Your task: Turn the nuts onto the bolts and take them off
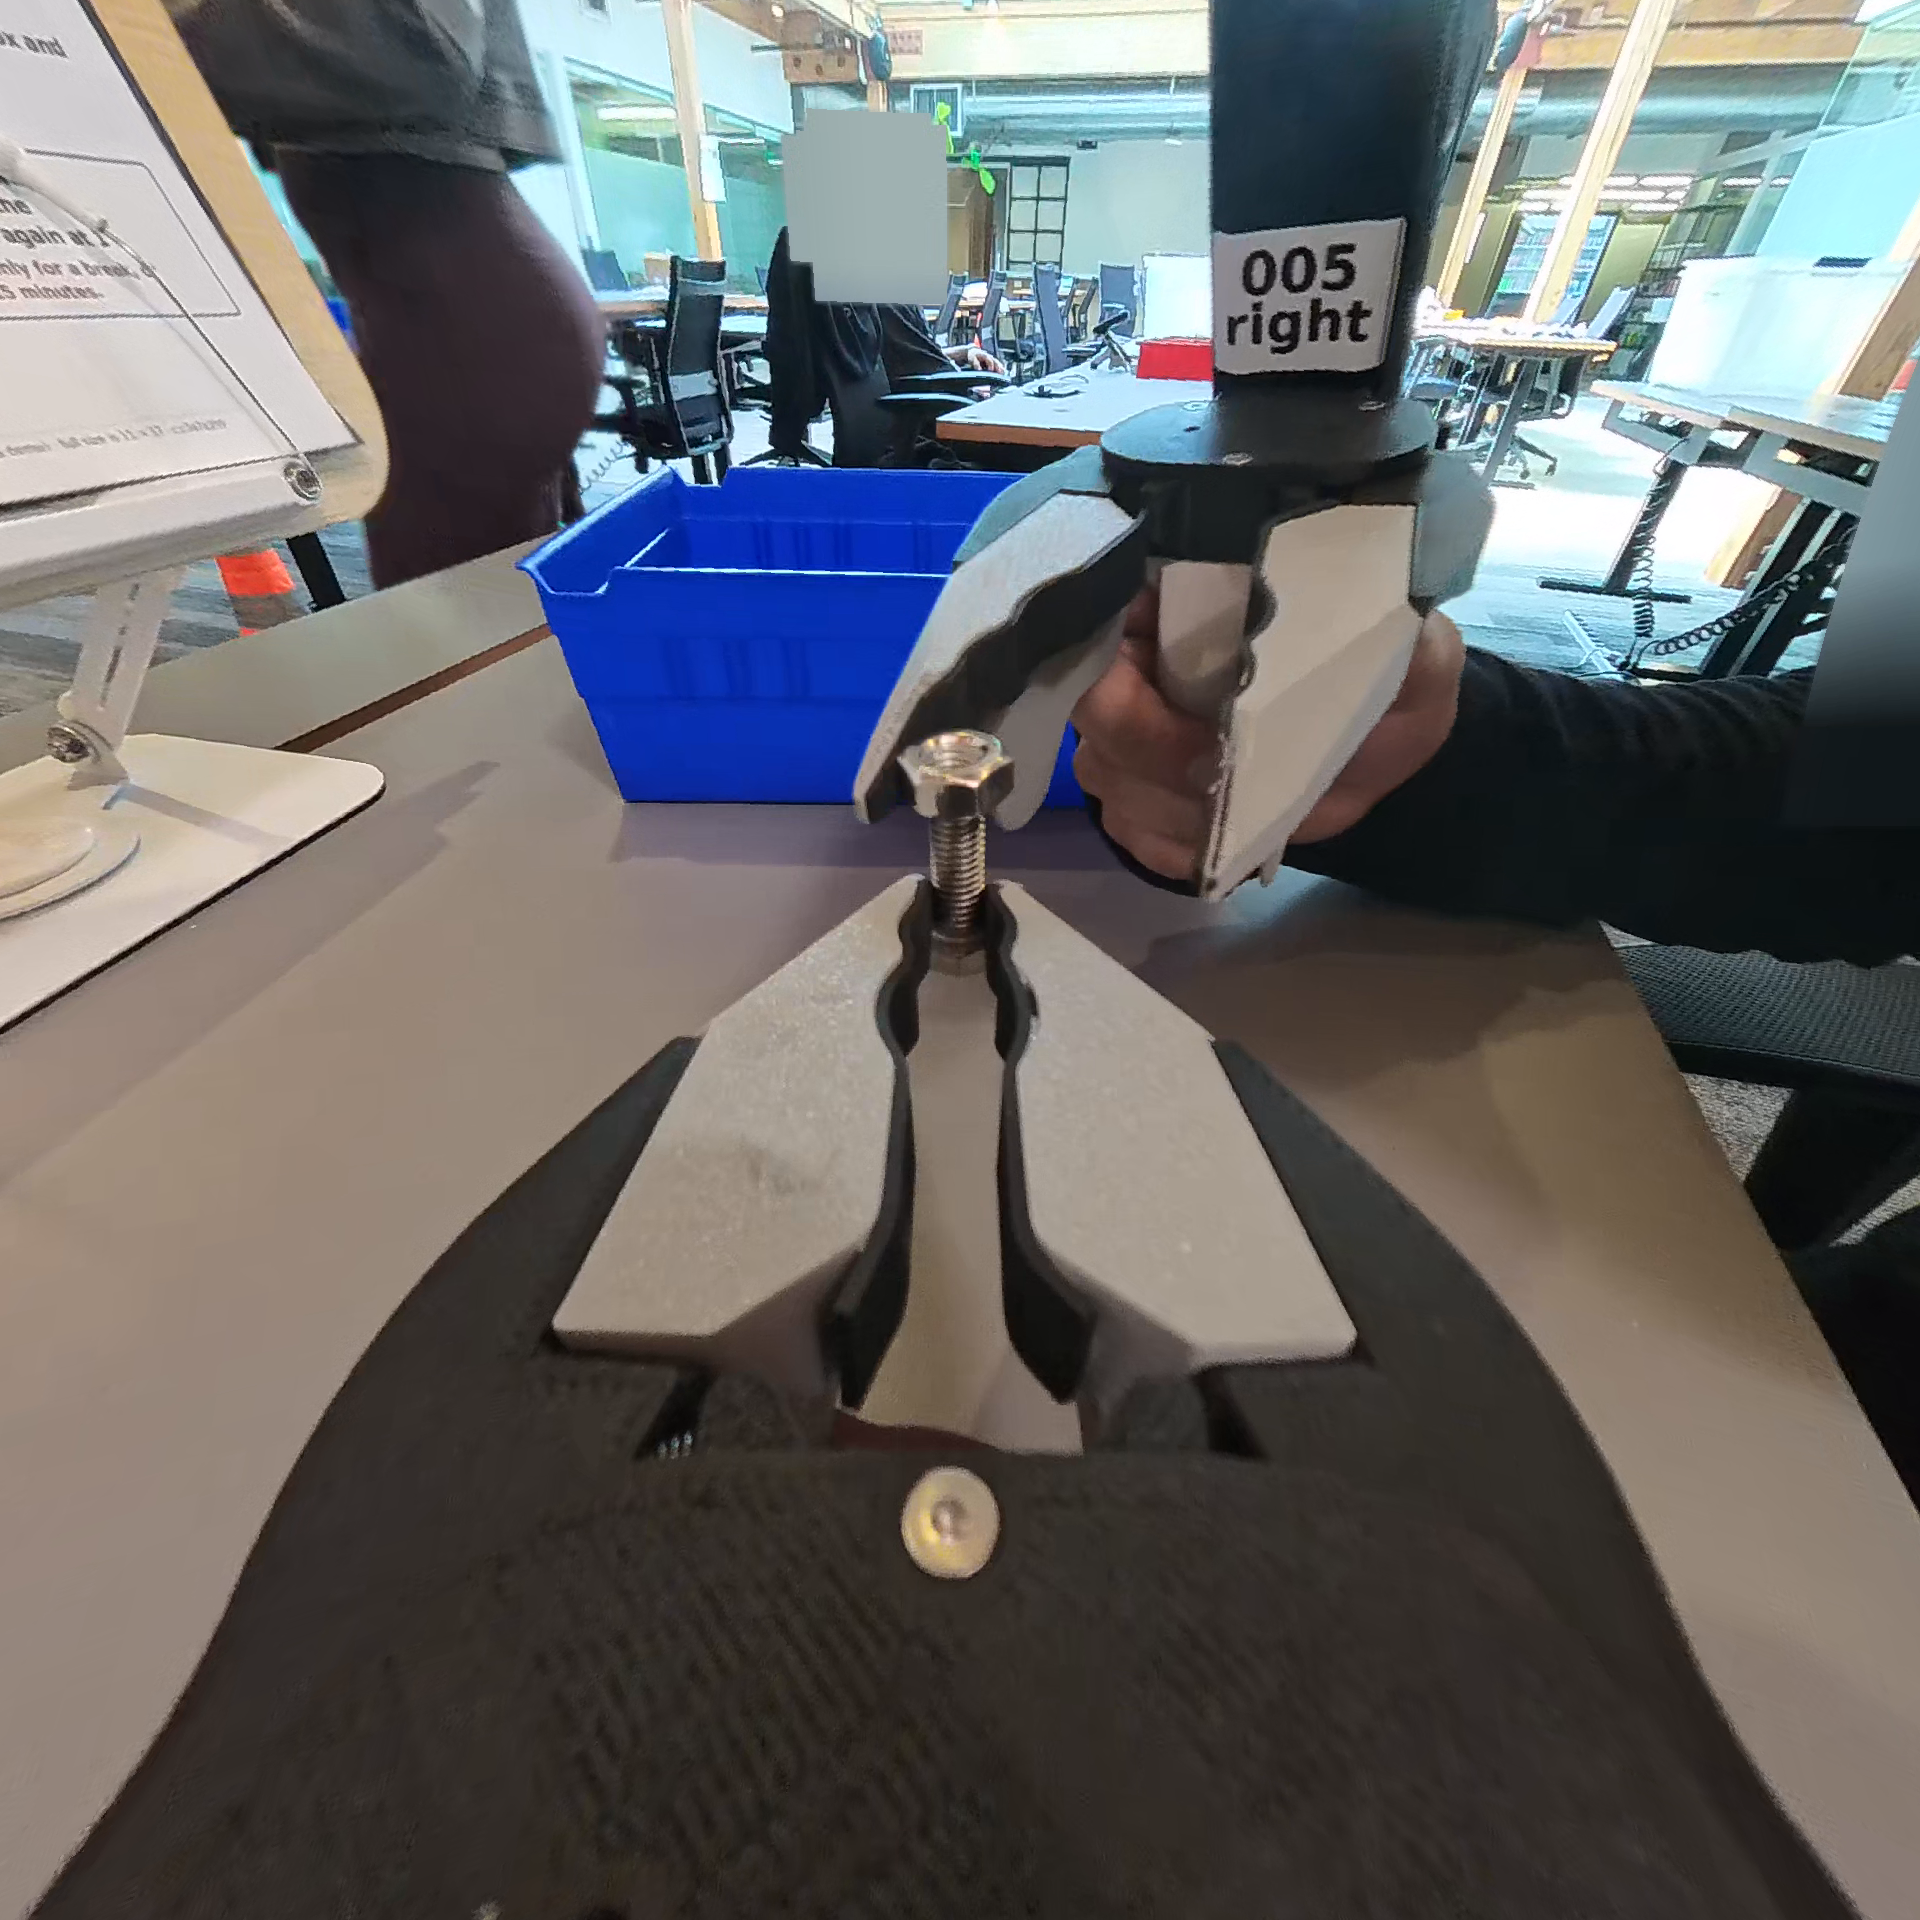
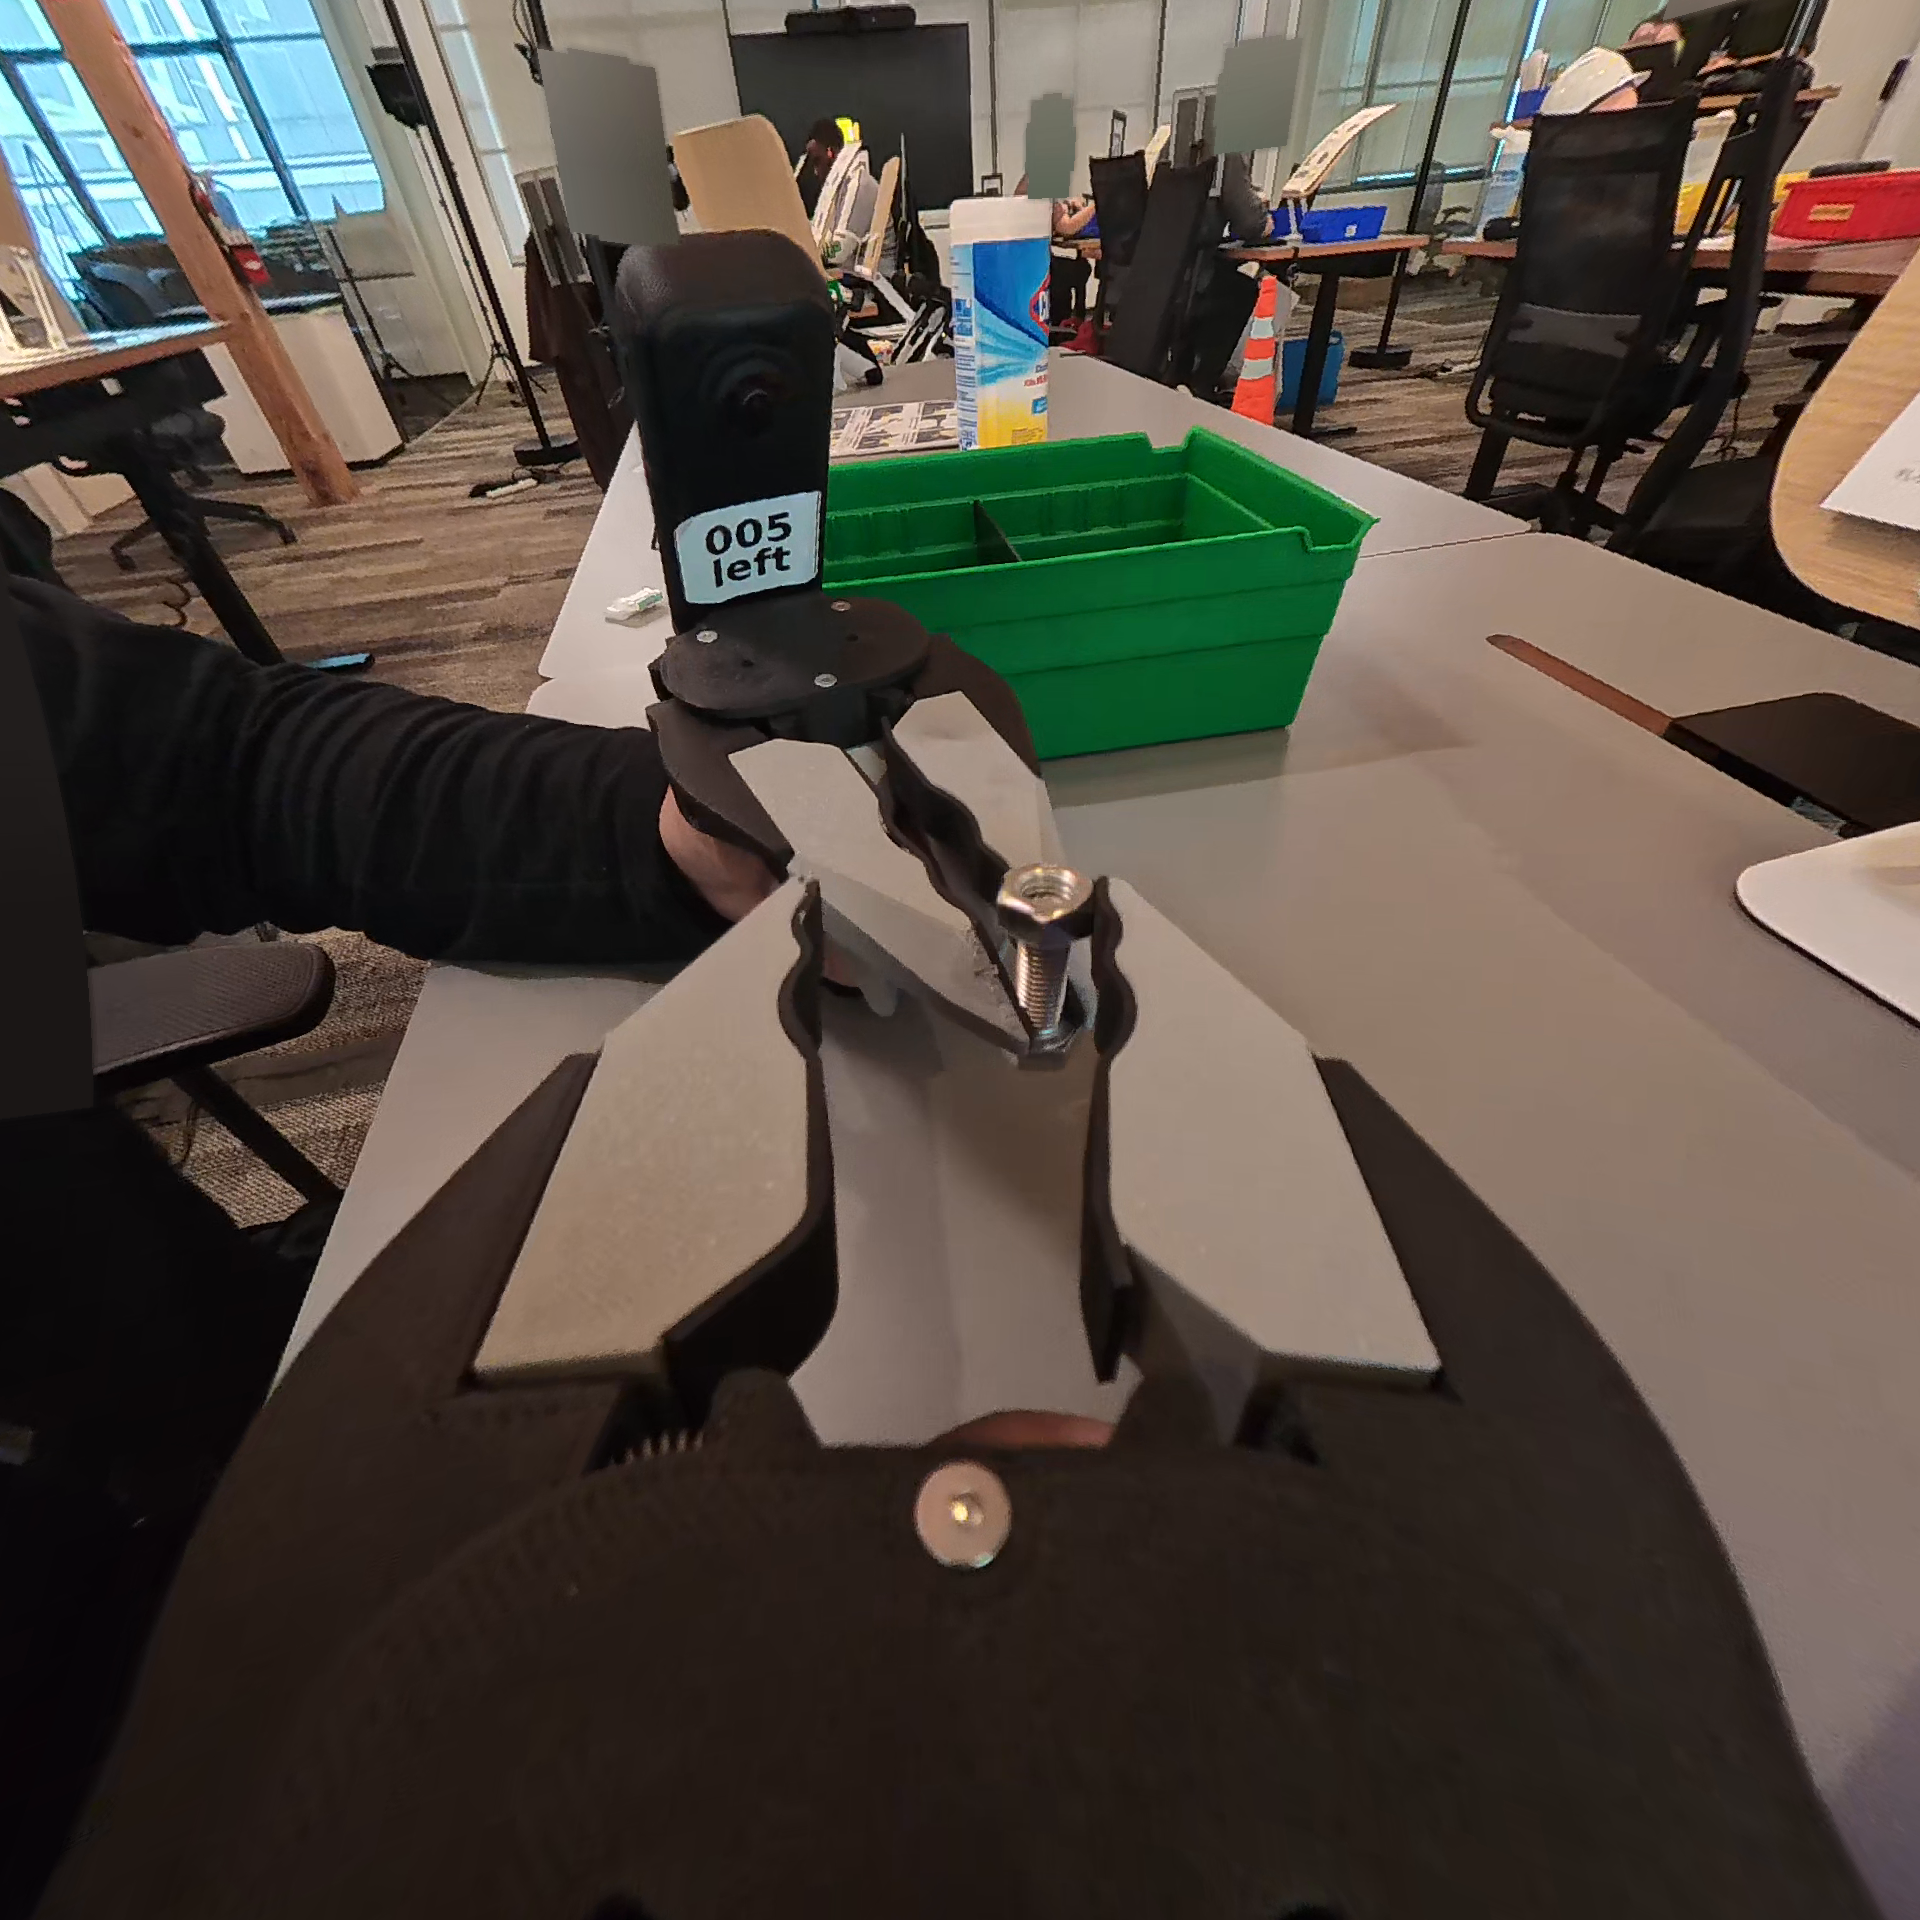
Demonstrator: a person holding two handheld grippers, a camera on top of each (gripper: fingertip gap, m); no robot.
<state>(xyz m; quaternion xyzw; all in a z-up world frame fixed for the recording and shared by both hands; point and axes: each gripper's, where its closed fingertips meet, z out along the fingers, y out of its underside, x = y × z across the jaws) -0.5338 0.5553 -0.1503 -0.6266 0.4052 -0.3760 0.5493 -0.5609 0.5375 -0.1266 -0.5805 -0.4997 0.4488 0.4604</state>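
A steel bolt (image 1: 954, 862) stands upright on the grey table (image 1: 416, 987), head down, with a hex nut (image 1: 954, 777) on its top end. My left gripper (image 1: 958, 899) is shut on the bolt's lower shaft just above the head. In the right wrist view the bolt (image 2: 1039, 977) and nut (image 2: 1044, 902) sit between the fingers of my right gripper (image 2: 956, 904), which is open; the nut lies against its right finger, with a wide gap to the left one. The left gripper (image 2: 1039, 1023) also shows there, and the right gripper (image 1: 1049, 847) shows in the left wrist view.
A blue bin (image 1: 748, 644) stands behind the bolt. A green divided bin (image 2: 1143, 644) and a wipes canister (image 2: 1003, 322) stand farther off. A white sign stand (image 1: 156, 790) is on the table to the left. People sit at desks in the background. Both grippers' tips are close together, under 4 cm apart.
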